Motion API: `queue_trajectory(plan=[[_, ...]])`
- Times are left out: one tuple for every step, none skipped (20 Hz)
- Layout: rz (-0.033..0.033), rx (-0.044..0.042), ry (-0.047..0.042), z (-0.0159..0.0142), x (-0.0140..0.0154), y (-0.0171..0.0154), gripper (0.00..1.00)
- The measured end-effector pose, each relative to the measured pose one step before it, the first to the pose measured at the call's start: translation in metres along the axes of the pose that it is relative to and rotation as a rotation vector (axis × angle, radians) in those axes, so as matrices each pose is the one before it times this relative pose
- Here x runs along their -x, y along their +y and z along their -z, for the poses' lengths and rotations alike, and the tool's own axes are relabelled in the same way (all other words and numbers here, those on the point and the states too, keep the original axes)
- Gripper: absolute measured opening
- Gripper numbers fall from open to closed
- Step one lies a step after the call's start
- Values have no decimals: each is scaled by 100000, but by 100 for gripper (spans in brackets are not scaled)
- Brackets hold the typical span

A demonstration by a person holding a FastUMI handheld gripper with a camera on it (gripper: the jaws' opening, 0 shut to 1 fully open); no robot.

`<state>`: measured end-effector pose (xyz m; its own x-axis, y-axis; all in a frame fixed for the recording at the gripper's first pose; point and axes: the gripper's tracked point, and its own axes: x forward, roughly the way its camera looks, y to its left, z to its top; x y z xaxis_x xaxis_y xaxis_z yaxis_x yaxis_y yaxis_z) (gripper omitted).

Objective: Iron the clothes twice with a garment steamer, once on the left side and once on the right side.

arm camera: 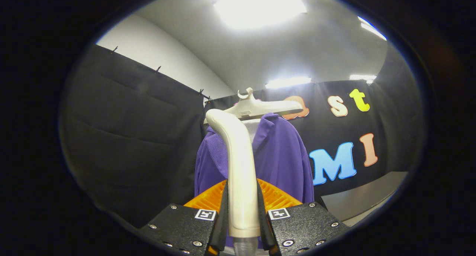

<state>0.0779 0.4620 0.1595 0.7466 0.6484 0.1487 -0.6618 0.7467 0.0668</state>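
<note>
**Steamer gripped, head up at garment**

Purple garment (286, 155) hangs on a white hanger (260, 107) w/ its front open to the steamer, approx 12 o'clock from the fingers. Steamer (240, 167) stands upright betw. the fingers, head bent to 11 o'clock near the collar, prob. to start a pass. Hand-held gripper (242, 215) is clenched on the steamer handle, both fingers pressing; pose level, pointing fwd.

Bright ceiling lights (260, 5) glare white overhead; the shirt (286, 163) and steamer (240, 167) are evenly lit and sharp. Fisheye bending curves the walls toward the rim.
</note>
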Motion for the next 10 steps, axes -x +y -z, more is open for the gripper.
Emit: queue_trajectory(plan=[[-931,210,-910,-350,-1022,819,36],[-782,100,-172,-160,-1046,675,36],[-625,-515,445,44,-917,722,36],[-788,-755,813,176,-874,745,37],[-989,-66,779,219,-792,612,37],[-261,239,620,154,-731,402,37],[-213,577,988,336,-521,243,37],[-200,148,926,545,-432,468,36],[-213,78,1075,627,-298,235,36],[123,164,905,688,-372,69,37]])
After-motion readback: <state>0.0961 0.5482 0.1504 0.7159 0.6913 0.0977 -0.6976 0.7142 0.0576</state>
